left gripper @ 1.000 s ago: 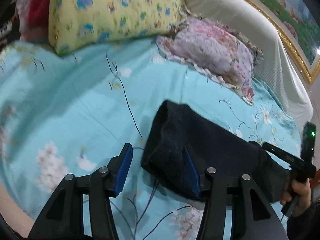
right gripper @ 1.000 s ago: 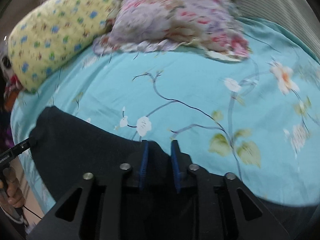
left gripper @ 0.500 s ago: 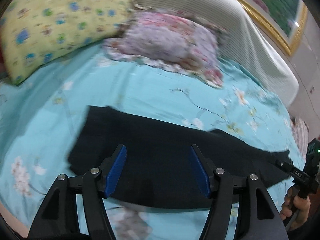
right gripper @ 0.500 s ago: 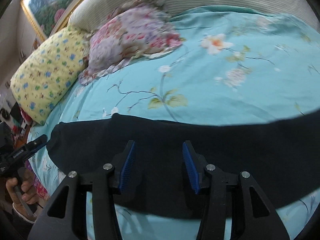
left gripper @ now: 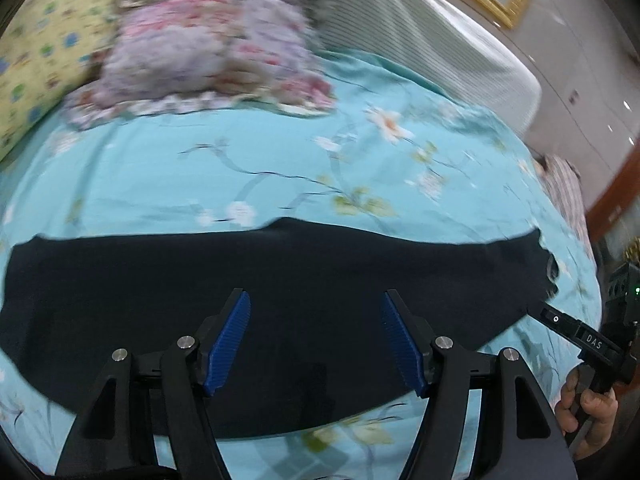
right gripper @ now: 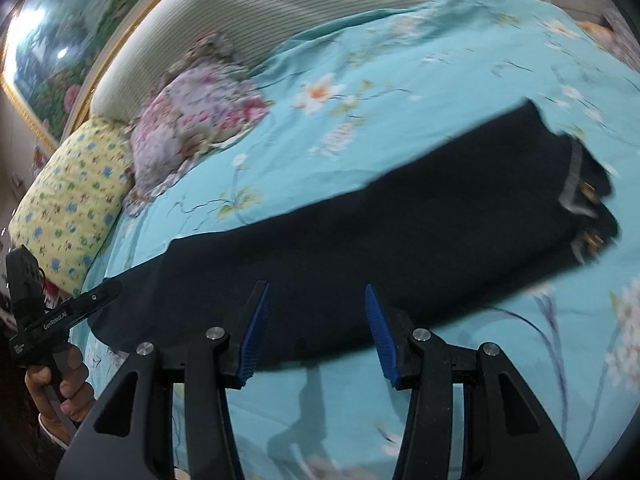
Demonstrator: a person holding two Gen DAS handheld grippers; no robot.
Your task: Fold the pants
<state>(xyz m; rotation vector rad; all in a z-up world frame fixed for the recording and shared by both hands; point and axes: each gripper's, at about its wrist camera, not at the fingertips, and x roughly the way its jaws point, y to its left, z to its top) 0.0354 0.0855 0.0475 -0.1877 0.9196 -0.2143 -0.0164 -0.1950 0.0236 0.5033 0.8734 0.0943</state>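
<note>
Dark navy pants [left gripper: 280, 280] lie flat in a long strip across the turquoise floral bedsheet [left gripper: 280, 160]. In the right wrist view the pants [right gripper: 400, 232] run from lower left to right, with the waistband and buttons [right gripper: 580, 200] at the right end. My left gripper [left gripper: 316, 336] is open and empty, above the middle of the pants. My right gripper [right gripper: 316, 328] is open and empty, above the pants' near edge. Each view shows the other gripper held by a hand at the frame's edge.
A floral pink pillow [left gripper: 208, 48] and a yellow patterned pillow [left gripper: 36, 52] lie at the head of the bed, against a striped white headboard [left gripper: 420, 28]. A gold-framed picture [right gripper: 60, 60] hangs above. The bed's right edge [left gripper: 568, 208] drops off toward a wall.
My right gripper has let go of the pants and opened. Both grippers have pulled back, and the pants now lie stretched out flat on the sheet.
</note>
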